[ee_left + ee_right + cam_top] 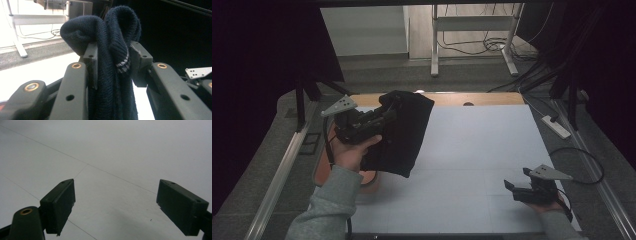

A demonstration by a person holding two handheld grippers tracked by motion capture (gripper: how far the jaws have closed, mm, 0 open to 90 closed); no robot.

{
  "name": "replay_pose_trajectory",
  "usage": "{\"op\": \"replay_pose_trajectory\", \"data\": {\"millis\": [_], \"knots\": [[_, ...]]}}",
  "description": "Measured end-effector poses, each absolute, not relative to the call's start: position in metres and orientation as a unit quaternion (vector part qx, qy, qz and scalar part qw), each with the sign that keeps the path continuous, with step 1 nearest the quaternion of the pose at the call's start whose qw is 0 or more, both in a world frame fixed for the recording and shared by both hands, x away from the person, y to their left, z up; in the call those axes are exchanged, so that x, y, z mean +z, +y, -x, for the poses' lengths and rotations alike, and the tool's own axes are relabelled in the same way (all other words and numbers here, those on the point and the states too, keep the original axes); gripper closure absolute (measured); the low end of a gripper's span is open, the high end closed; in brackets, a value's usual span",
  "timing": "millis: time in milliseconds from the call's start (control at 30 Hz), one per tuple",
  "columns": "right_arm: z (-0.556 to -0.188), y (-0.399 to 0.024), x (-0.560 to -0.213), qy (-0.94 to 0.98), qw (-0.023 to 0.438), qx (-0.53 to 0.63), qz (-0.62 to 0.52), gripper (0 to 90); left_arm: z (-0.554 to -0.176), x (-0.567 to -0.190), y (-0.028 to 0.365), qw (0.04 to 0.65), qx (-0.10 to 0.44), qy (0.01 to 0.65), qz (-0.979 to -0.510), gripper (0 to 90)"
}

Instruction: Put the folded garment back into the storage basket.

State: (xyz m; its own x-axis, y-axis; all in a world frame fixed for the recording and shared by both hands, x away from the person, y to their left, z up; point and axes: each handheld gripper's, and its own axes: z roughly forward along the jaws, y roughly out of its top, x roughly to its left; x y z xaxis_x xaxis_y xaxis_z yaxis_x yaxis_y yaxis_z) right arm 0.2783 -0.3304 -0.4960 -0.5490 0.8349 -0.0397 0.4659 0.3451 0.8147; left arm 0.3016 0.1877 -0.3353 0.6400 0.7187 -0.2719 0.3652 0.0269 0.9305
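We held the dark navy knitted garment (404, 132) up off the table with the left gripper (384, 116), at the far left of the white table top (482, 150). The jaws were clamped on a bunched fold of the knit: in the left gripper view the wool (110, 50) was squeezed between the two black pads (91, 58), with a hump of it bulging above them and the rest falling away below. We judged the grip was taken on a gathered fold near an edge, perhaps by the pale striped label (123, 65) sewn there, so that the garment's own weight would pull it open and let it hang straight.

In the high view the cloth hung from the gripper in a broad drape, its lower end down near the table just beside a round orange-rimmed tray (367, 177) at the near left. We could not tell whether the hem touched the table or cleared it.

Our right gripper (516, 189) rested low at the near right corner, well apart from the garment. Its jaws stood wide apart with nothing between them; in the right gripper view there was bare white surface (112, 157) between the pads (58, 203). We took that as readiness: open and low, it could come across to catch a hanging corner once the knit settled, so that two grips could spread it flat.
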Motion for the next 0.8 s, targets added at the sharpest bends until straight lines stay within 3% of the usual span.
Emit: {"op": "replay_pose_trajectory", "data": {"millis": [800], "knots": [[-0.279, -0.330, -0.497, 0.787, 0.233, 0.392, -0.416, 16.3, -0.291, -0.331, 0.226, 0.595, 0.168, 0.421, -0.664, 64.6]]}}
